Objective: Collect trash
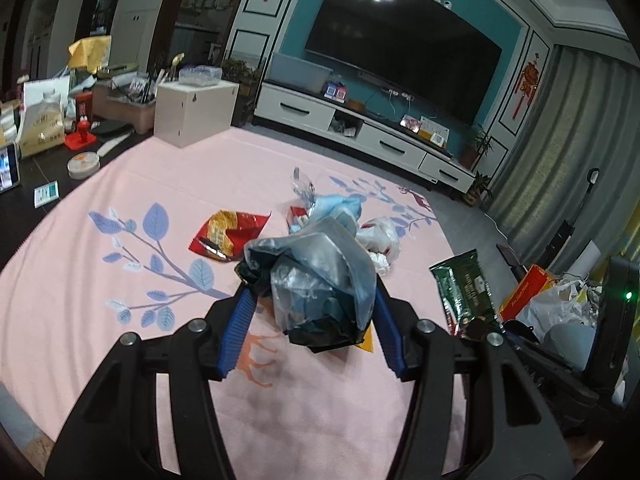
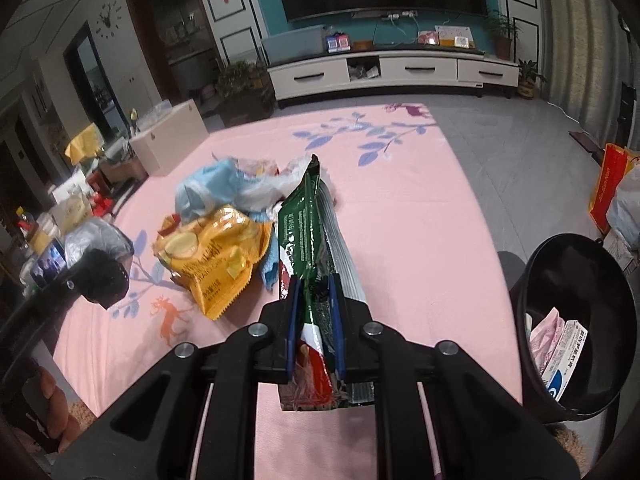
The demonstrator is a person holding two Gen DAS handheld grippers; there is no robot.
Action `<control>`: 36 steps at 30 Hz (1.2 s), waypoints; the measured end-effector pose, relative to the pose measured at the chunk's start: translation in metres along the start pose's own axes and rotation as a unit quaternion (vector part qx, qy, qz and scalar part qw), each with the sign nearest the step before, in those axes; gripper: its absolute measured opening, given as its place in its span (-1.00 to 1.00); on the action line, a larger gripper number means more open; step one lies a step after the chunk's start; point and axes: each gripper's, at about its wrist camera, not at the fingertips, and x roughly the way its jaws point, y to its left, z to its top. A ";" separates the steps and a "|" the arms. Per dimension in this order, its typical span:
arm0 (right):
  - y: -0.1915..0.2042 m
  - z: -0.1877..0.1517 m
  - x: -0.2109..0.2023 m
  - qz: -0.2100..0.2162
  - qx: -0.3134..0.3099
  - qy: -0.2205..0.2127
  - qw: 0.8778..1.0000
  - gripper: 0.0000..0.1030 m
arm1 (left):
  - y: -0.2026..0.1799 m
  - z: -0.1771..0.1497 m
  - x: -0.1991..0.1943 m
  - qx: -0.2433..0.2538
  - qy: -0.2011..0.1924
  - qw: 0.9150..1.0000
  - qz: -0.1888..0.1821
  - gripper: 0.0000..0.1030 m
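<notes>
My left gripper (image 1: 314, 292) is shut on a crumpled grey and black plastic bag (image 1: 316, 276) and holds it above the pink cloth. In the right wrist view this bag (image 2: 98, 246) shows at the left. My right gripper (image 2: 315, 286) is shut on a green snack wrapper (image 2: 306, 232), which stands on edge between the jaws; it also shows in the left wrist view (image 1: 464, 292). On the cloth lie a red and yellow snack packet (image 1: 228, 232), a yellow chip bag (image 2: 216, 256), a light blue bag (image 2: 208, 192) and a white plastic bag (image 1: 380, 238).
A black trash bin (image 2: 580, 320) with packets inside stands at the right, past the edge of the pink cloth (image 2: 420, 220). A beige box (image 1: 194, 110) and cluttered items sit at the far left. A TV cabinet (image 2: 392, 70) lines the back wall.
</notes>
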 end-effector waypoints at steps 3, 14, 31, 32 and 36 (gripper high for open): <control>-0.003 0.003 -0.013 0.005 0.003 -0.015 1.000 -0.70 | -0.005 0.002 -0.007 0.004 -0.008 1.000 -0.003 0.10; -0.020 0.010 -0.074 0.018 0.020 -0.097 0.995 -0.70 | -0.056 0.012 -0.036 0.014 -0.041 0.998 -0.039 0.10; -0.088 0.004 -0.152 -0.007 0.100 -0.208 0.973 -0.70 | -0.156 -0.011 -0.037 0.081 -0.026 0.991 -0.107 0.11; -0.095 0.003 -0.154 -0.009 0.107 -0.209 0.972 -0.70 | -0.165 -0.014 -0.035 0.088 -0.024 0.990 -0.109 0.11; -0.120 -0.001 -0.163 -0.025 0.137 -0.219 0.966 -0.70 | -0.185 -0.022 -0.028 0.095 -0.009 0.987 -0.128 0.11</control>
